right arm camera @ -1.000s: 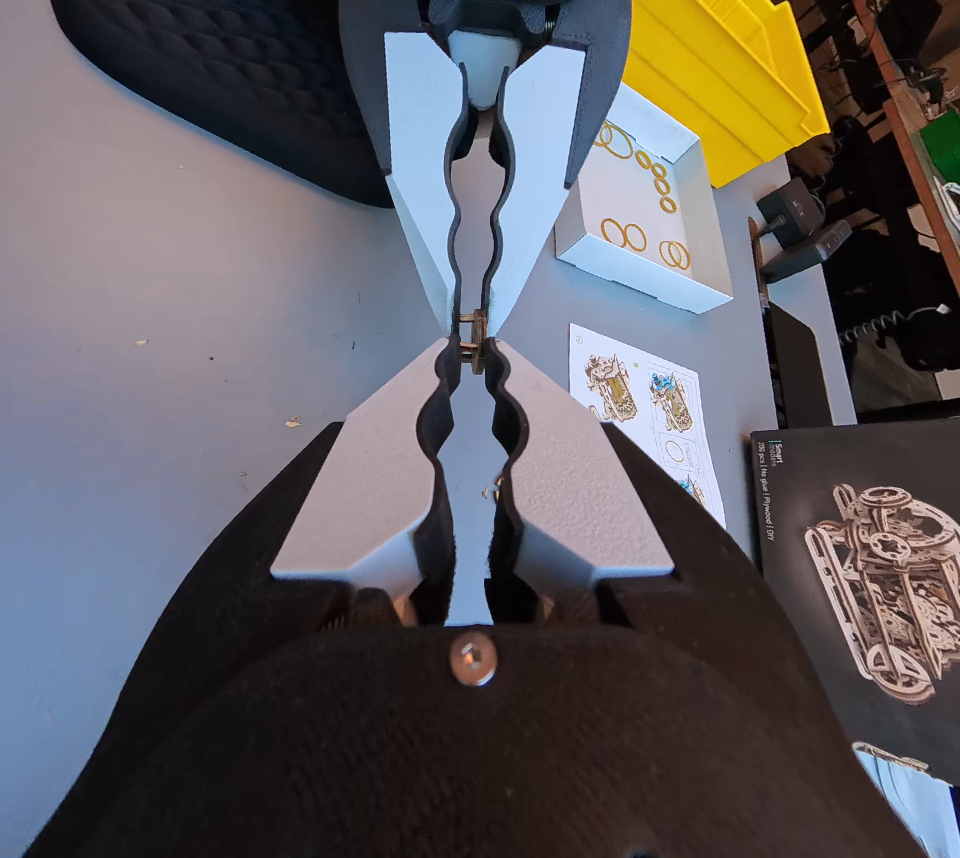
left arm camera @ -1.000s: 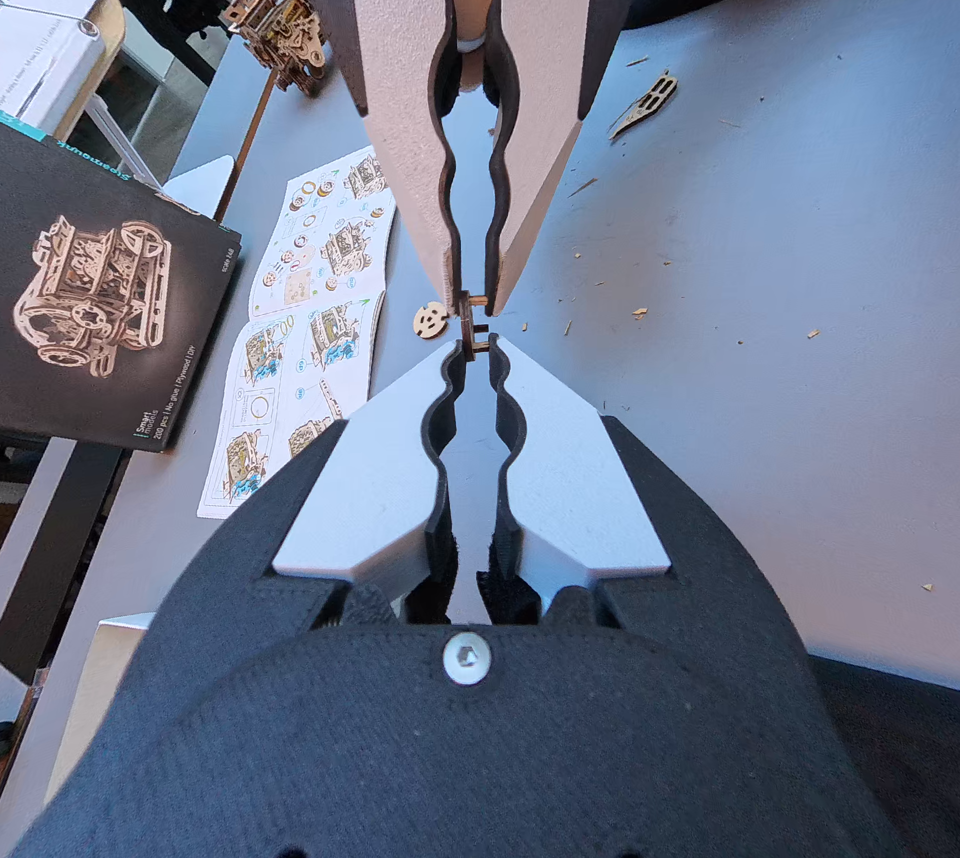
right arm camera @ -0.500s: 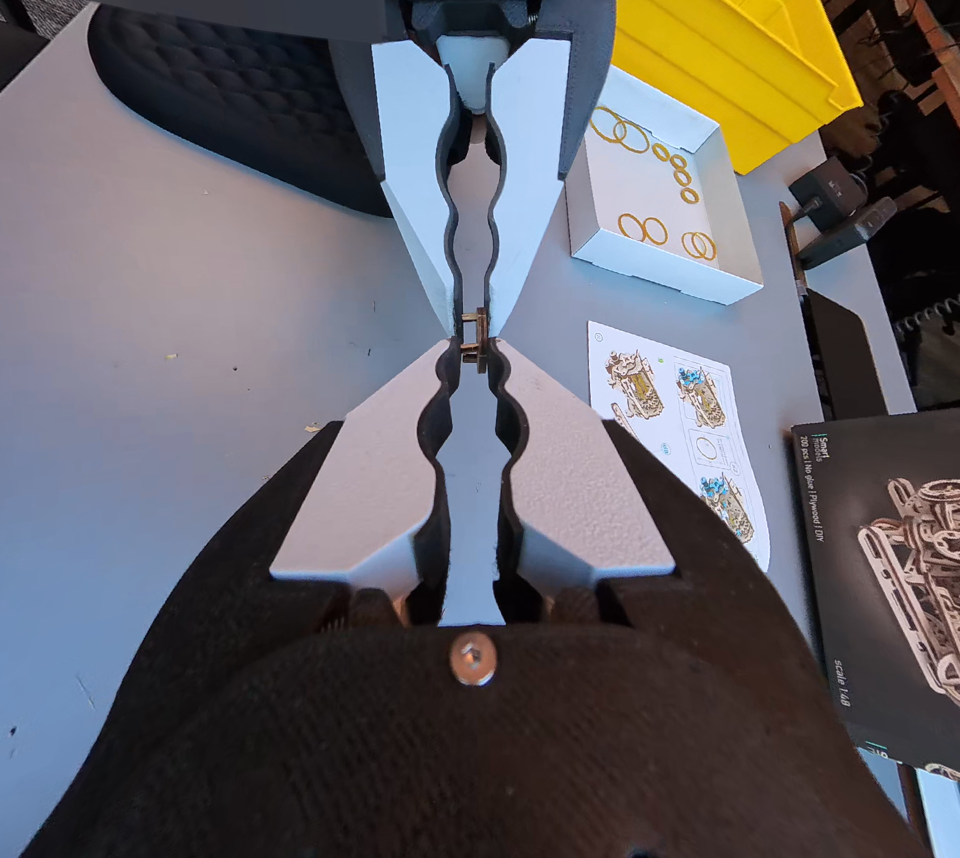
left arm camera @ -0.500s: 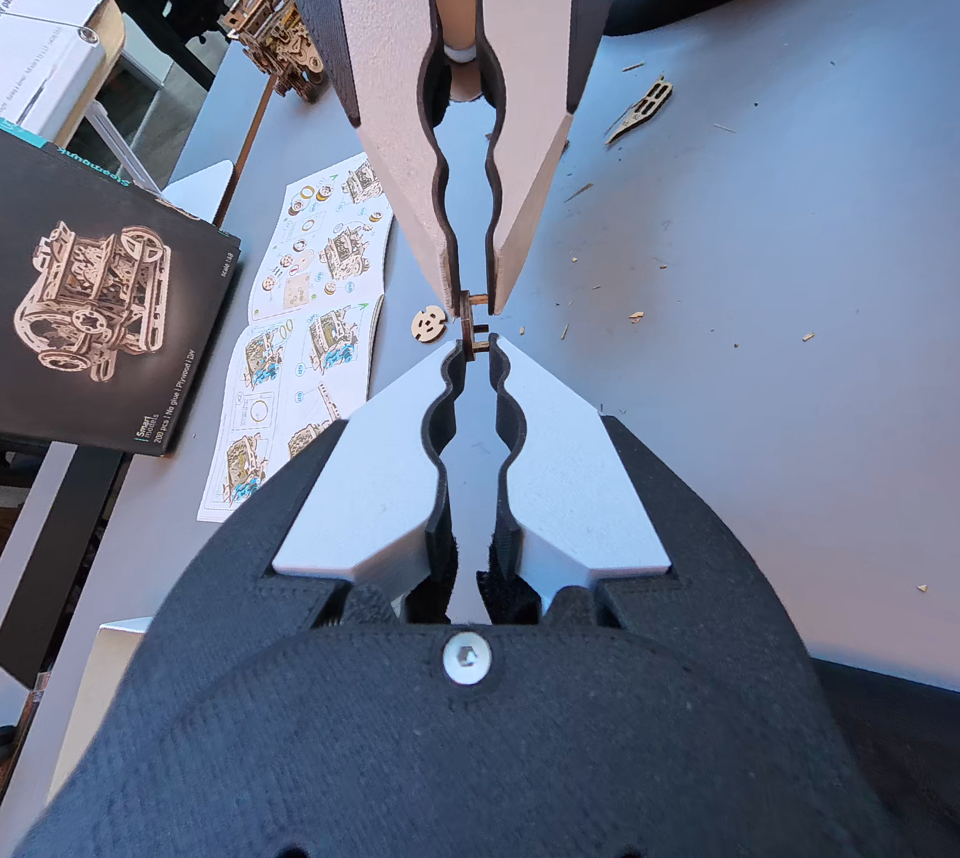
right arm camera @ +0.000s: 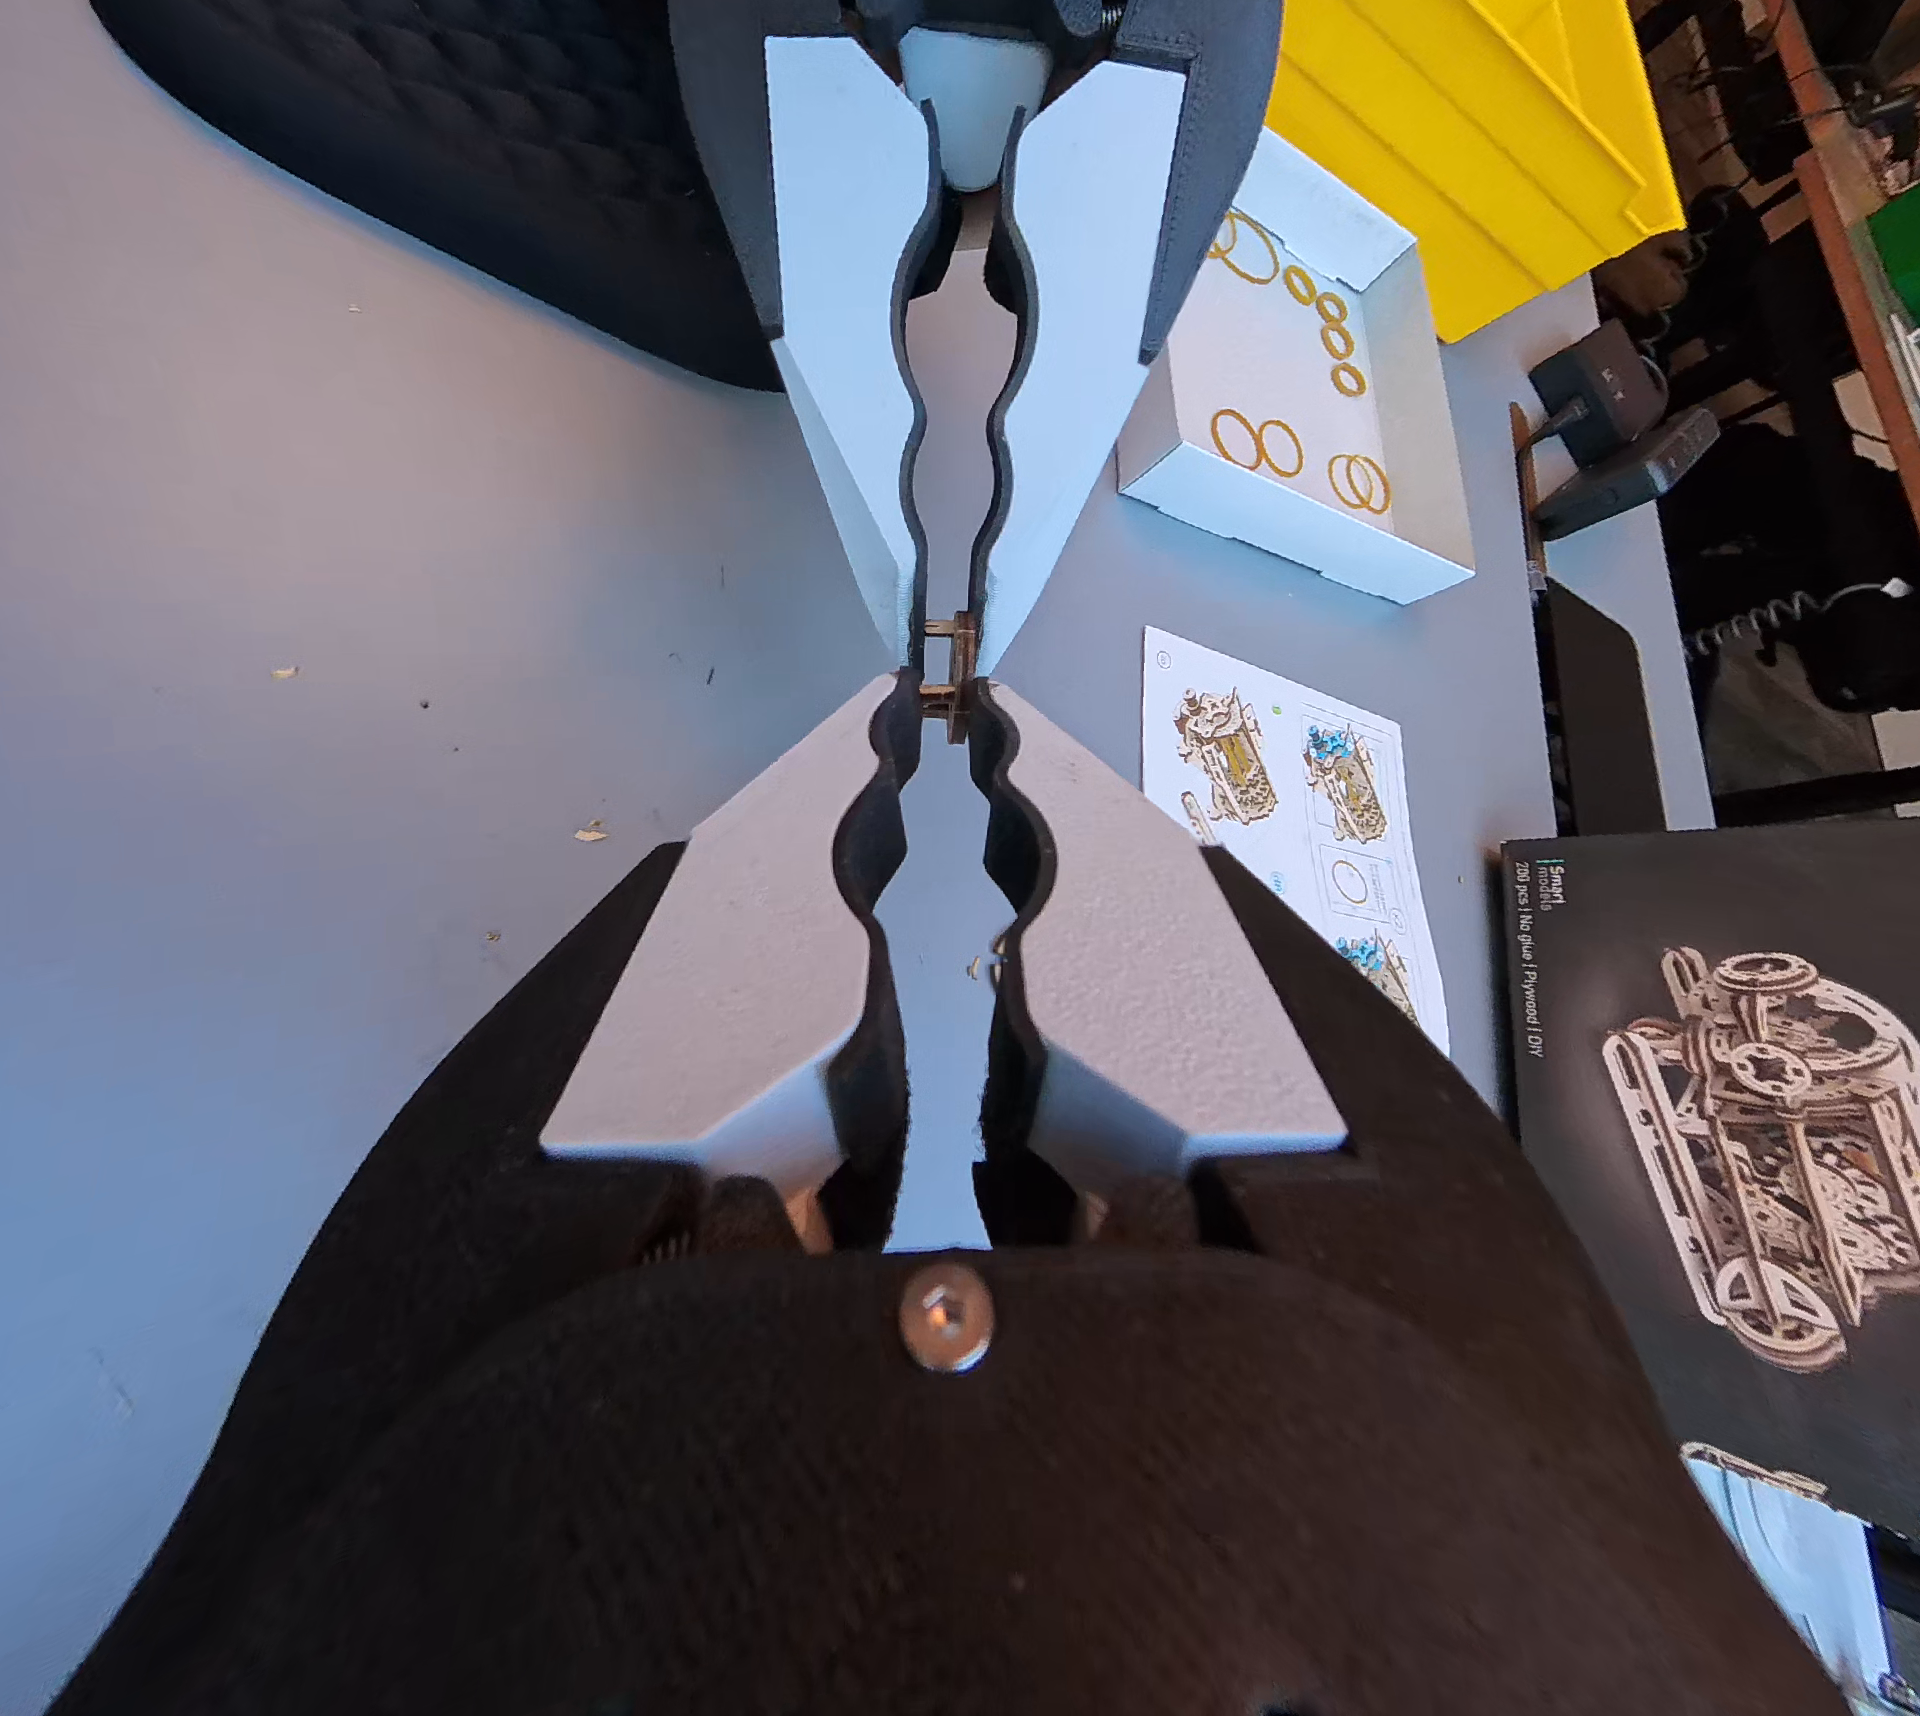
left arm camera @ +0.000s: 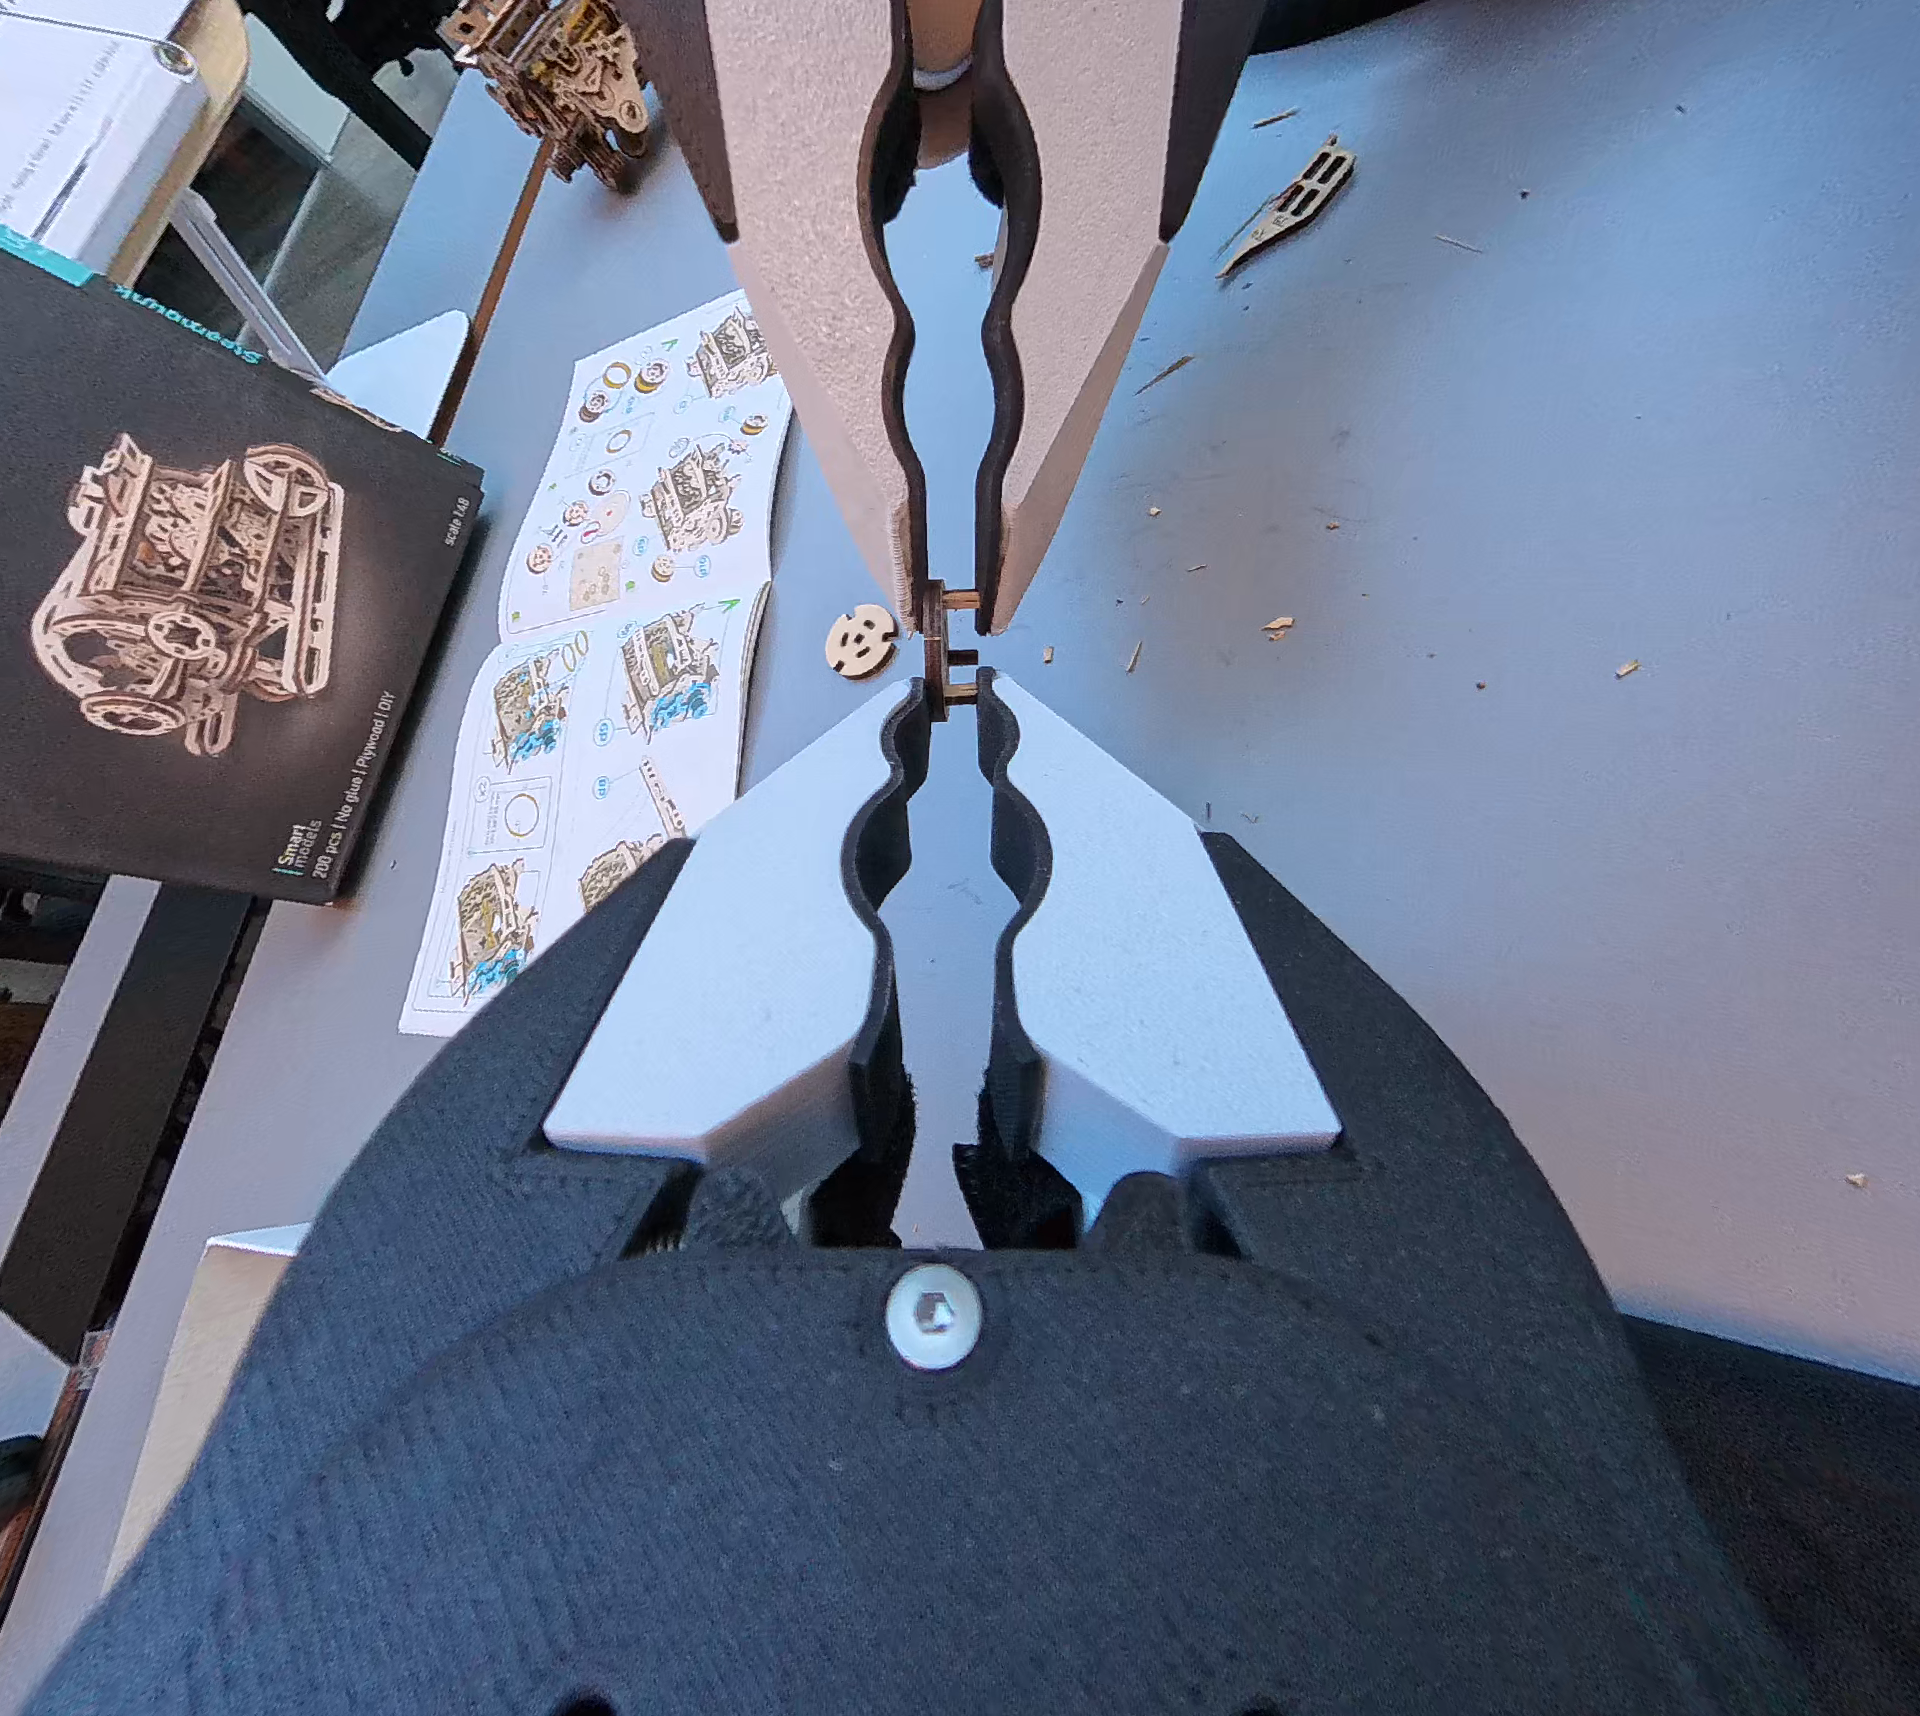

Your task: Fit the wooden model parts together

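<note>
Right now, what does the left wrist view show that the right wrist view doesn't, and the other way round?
Left wrist view only: a loose wooden disc on the table, a built wooden model at the far edge, and a flat wooden offcut.

Right wrist view only: yellow bins and a white tray of yellow rings.

Both: the left tongs and right tongs meeting tip to tip, each shut on the small wooden part, plus the booklet and black box.

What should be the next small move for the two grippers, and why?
Probably a gentle squeeze by both while they hold position. The left gripper and the right gripper meet tip to tip above the table, both shut on one small wooden assembly: a disc with pegs sticking out sideways. The pegs look only partly seated, though that is hard to judge.
</note>
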The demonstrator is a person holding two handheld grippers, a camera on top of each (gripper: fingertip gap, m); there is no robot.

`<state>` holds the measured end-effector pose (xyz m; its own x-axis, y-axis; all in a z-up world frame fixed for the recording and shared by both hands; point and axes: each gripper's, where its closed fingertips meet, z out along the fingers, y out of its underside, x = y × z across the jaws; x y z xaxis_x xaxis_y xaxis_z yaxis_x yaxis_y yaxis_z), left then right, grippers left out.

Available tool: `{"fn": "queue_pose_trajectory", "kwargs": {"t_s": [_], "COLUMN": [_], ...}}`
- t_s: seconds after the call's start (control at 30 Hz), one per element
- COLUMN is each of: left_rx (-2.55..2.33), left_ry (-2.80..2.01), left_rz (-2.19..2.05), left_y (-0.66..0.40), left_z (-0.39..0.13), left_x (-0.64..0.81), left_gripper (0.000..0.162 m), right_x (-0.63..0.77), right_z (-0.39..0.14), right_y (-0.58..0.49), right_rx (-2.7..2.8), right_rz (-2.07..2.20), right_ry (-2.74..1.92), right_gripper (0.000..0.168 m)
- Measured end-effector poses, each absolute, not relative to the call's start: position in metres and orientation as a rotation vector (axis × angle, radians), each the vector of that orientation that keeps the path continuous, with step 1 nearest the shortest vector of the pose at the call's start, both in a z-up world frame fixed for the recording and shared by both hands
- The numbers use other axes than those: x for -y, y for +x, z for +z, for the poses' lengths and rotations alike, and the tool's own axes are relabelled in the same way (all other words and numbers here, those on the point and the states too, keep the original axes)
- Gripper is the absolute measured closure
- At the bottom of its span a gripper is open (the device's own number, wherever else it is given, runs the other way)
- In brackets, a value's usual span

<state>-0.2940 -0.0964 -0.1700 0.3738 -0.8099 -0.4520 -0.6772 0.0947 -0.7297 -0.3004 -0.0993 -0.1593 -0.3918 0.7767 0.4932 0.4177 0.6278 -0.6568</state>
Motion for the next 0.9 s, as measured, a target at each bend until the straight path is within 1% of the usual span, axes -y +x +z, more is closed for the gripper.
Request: {"fn": "queue_pose_trajectory", "kwargs": {"t_s": [0.03,0.7,0.83,0.9], "left_rx": [-1.344,-1.289,-1.283,-1.292], "left_ry": [-1.626,-1.579,-1.525,-1.451], "left_rz": [-0.160,-0.102,-0.020,0.095], "left_y": [-0.295,-0.301,-0.302,-0.303], "left_z": [-0.169,-0.155,-0.150,-0.144], "left_x": [0.095,0.090,0.086,0.083], "left_gripper": [0.155,0.155,0.155,0.155], "right_x": [0.099,0.094,0.091,0.089], "right_z": [-0.159,-0.145,-0.139,-0.133], "right_y": [-0.301,-0.307,-0.309,-0.309], "right_rx": [2.019,1.930,1.876,1.832], "right_rz": [0.540,0.420,0.469,0.441], "right_ry": [-0.926,-0.859,-0.833,-0.775], "right_gripper": [0.160,0.161,0.159,0.159]}}
